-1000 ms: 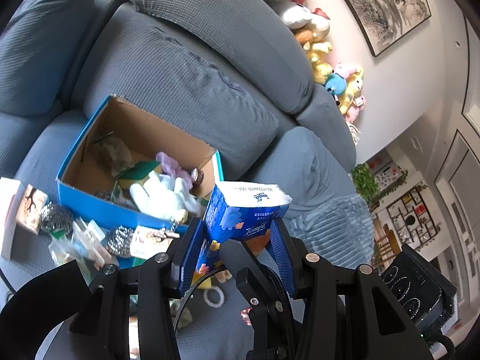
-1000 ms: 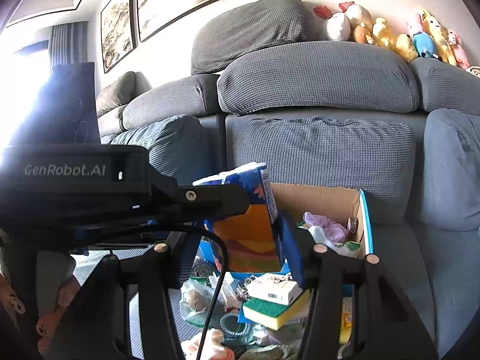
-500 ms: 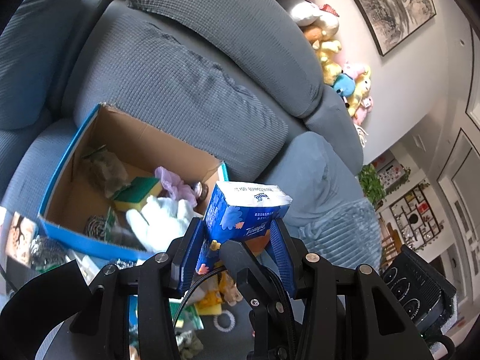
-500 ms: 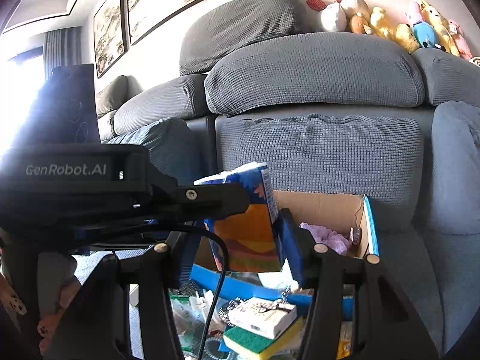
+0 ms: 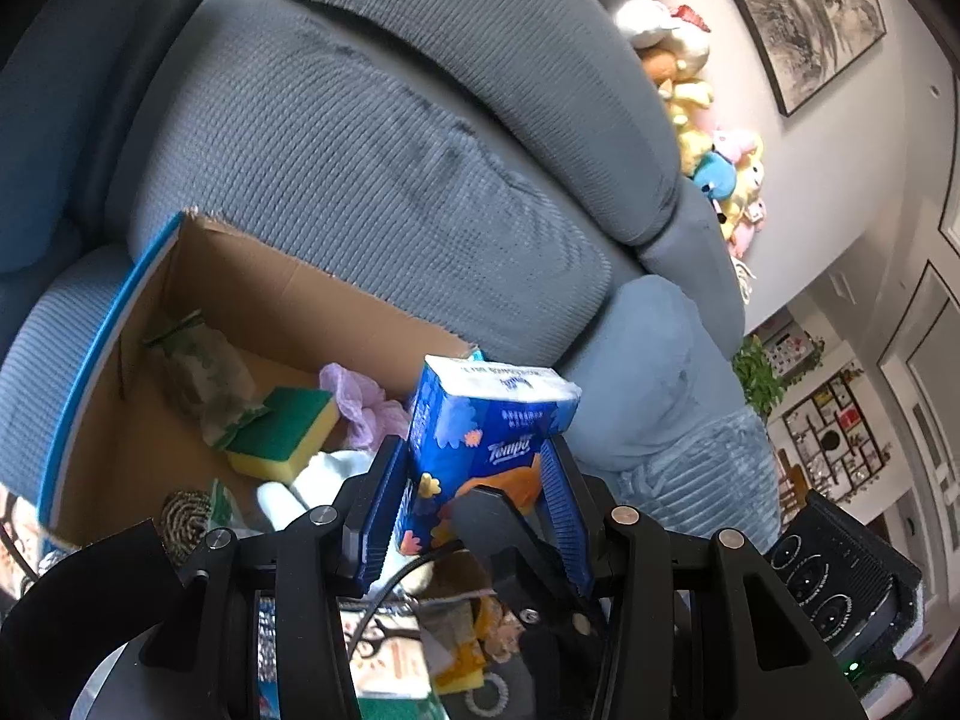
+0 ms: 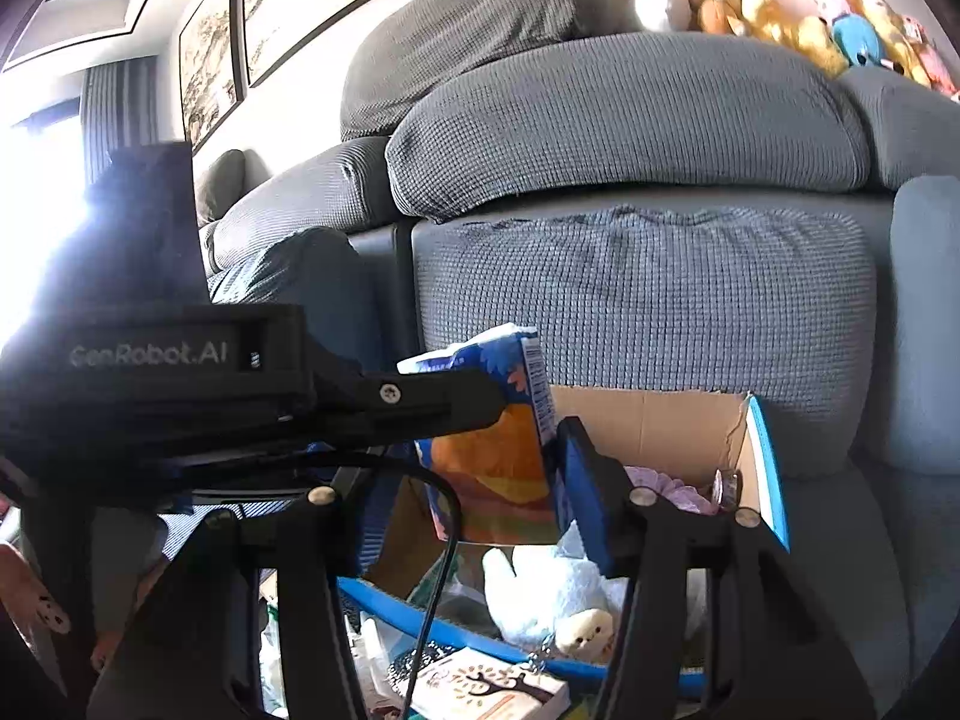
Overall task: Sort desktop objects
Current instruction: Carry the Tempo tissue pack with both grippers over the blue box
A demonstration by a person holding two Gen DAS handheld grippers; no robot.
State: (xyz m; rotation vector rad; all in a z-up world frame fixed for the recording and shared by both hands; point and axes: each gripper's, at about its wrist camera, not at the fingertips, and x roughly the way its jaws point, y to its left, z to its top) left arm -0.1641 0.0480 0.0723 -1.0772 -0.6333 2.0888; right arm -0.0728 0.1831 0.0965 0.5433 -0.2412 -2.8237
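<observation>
Both grippers hold one blue and orange Tempo tissue pack (image 5: 480,444), also in the right wrist view (image 6: 492,450). My left gripper (image 5: 471,480) is shut on its sides. My right gripper (image 6: 474,480) is shut on the same pack; the left gripper's black body (image 6: 180,384) crosses in front and hides the right gripper's left finger. The pack hangs over the near right part of an open cardboard box with blue rim (image 5: 90,372), seen also in the right wrist view (image 6: 762,468). Inside lie a green-yellow sponge (image 5: 282,438), a purple cloth (image 5: 360,402) and a white plush (image 6: 552,594).
The box sits on a grey sofa seat (image 5: 372,168). A steel scourer (image 5: 186,510) lies in the box's near corner. A printed small box (image 6: 486,690) and loose clutter lie in front of the box. Plush toys (image 6: 780,6) line the sofa top.
Both grippers have moved forward with the tissue pack, from in front of the box to over its near right part. The box looms larger. The grip is unchanged.
</observation>
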